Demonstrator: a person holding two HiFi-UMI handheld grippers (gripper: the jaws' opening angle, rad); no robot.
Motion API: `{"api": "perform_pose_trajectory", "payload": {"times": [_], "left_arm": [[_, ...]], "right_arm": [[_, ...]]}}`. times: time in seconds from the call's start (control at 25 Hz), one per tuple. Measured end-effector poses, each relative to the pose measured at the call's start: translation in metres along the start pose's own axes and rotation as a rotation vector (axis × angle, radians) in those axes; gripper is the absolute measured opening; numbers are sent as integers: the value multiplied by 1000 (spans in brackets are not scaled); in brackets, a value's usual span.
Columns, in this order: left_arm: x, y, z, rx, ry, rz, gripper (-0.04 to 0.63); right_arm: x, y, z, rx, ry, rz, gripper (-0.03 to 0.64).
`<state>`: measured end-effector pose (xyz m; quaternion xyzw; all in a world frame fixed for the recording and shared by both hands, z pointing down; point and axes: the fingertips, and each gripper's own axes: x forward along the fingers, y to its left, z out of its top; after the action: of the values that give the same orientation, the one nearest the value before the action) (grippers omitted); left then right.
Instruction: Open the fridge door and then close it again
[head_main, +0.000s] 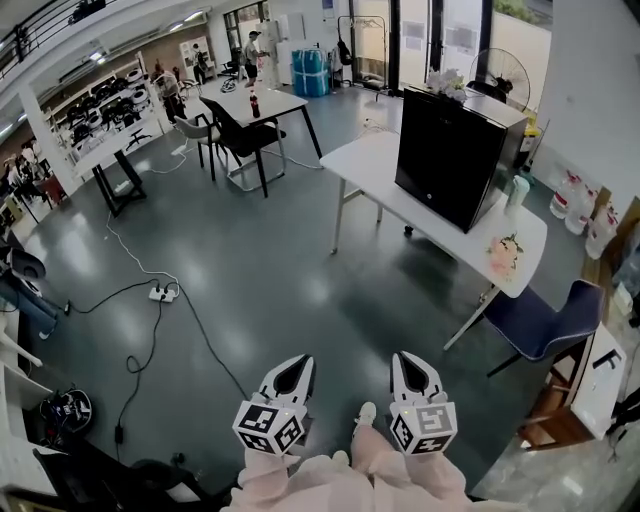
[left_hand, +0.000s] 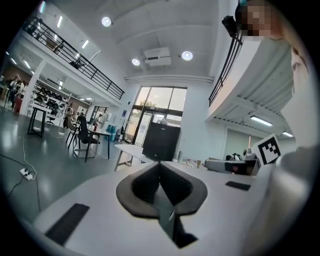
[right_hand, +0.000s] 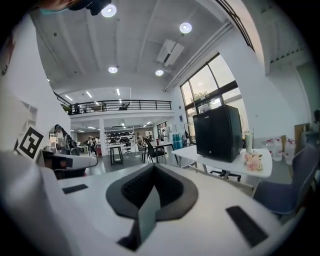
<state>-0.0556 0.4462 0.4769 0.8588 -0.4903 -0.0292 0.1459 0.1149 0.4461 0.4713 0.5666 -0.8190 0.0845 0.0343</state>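
**A:** Where does the fridge stand?

**B:** The black box-shaped fridge (head_main: 455, 155) sits on the long white bench (head_main: 365, 165), its dark front shut and turned toward the open floor. A pale bottle (head_main: 517, 193) stands just beside it, and a small pink flower posy (head_main: 503, 252) lies nearer this end of the bench.

**A:** And the tongs?

**B:** The left tongs (head_main: 295, 365) and the right tongs (head_main: 408, 362) are both clenched on nothing and held low in front of the person. They are well apart from the fridge, with bare grey floor between. I'd judge the step in hand to be the approach.

**A:** How do I do it well?

**B:** Walk up square to the fridge's front, passing clear of the blue chair (head_main: 540, 320) at the bench's near corner. I can't make out a handle or the hinge side from here, so find the door's free edge once you are close. Spread one pair of tongs before reaching in. Then hook that edge and draw it along the door's arc, without tugging straight back, since the fridge may slide on the bench.
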Motion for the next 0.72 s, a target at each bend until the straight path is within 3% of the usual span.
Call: {"api": "perform_pose_trajectory", "payload": {"times": [0.72], "left_arm": [[151, 106, 45, 8, -8, 48, 11]], "right_arm": [[180, -57, 35, -12, 9, 23, 8]]}}
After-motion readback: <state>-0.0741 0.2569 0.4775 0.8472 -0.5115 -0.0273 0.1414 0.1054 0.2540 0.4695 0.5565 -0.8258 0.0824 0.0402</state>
